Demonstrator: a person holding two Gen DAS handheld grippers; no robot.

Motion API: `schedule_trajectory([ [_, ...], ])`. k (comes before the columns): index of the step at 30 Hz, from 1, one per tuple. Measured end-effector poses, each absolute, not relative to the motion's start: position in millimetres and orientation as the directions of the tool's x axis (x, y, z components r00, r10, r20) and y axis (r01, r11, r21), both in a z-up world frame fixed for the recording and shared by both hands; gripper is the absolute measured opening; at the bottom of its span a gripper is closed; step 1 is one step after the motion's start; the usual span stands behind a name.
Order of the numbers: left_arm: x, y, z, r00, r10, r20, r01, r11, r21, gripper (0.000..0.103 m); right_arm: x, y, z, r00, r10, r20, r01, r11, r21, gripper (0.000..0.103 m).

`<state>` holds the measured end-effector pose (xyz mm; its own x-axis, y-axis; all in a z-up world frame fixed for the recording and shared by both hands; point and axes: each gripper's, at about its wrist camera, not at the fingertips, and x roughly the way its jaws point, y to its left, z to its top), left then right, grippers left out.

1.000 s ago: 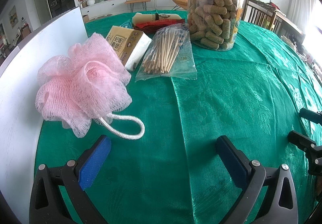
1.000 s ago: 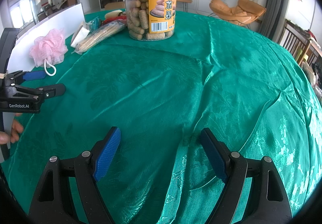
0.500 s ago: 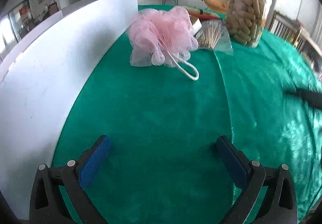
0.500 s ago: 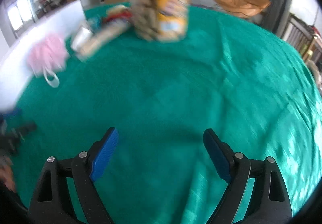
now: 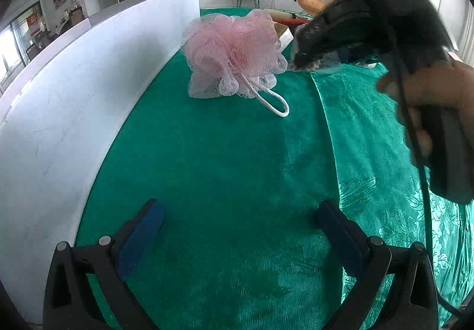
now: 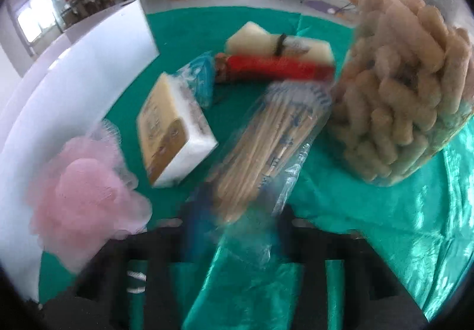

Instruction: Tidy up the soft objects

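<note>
A pink mesh bath pouf (image 5: pixel 234 53) with a white cord loop lies on the green tablecloth (image 5: pixel 237 170) next to a white board; it also shows in the right wrist view (image 6: pixel 86 190). My left gripper (image 5: pixel 240 226) is open and empty, well back from the pouf. My right gripper (image 6: pixel 234 229) has its jaws drawn in around the near end of a clear bag of wooden sticks (image 6: pixel 266 146); the view is blurred. In the left wrist view the right gripper's body (image 5: pixel 370 25) reaches in over the bag beside the pouf.
A tissue pack (image 6: pixel 171 134), a blue packet (image 6: pixel 201 78), a red package (image 6: pixel 275 66), a pale sponge block (image 6: pixel 278 42) and a clear jar of snack rolls (image 6: pixel 406 99) stand behind. The white board (image 5: pixel 74 99) walls the left side.
My right gripper has moved far forward and left to the bag of sticks and narrowed its jaws around it. My left gripper has drawn back from the pouf and stays open.
</note>
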<state>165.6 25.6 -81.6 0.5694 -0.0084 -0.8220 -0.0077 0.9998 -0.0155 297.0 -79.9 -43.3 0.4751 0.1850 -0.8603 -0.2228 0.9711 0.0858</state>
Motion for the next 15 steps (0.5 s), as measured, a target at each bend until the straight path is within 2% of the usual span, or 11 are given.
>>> schedule_trajectory([
  [4, 165, 25, -82, 0.569, -0.009, -0.822, -0.007, 1.000, -0.016, 0.103, 268, -96, -38, 0.479, 0.199, -0.855, -0.270, 0.960, 0.072, 0.025],
  [8, 166, 26, -82, 0.569, -0.009, -0.822, -0.008, 1.000, -0.016, 0.103, 229, -132, -36, 0.467, 0.225, -0.855, -0.280, 0.955, 0.098, 0.024],
  [15, 165, 26, -82, 0.569, -0.009, -0.822, -0.007, 1.000, -0.016, 0.103, 152, -229, -39, 0.483, 0.180, -0.857, -0.181, 0.978, 0.103, 0.024],
])
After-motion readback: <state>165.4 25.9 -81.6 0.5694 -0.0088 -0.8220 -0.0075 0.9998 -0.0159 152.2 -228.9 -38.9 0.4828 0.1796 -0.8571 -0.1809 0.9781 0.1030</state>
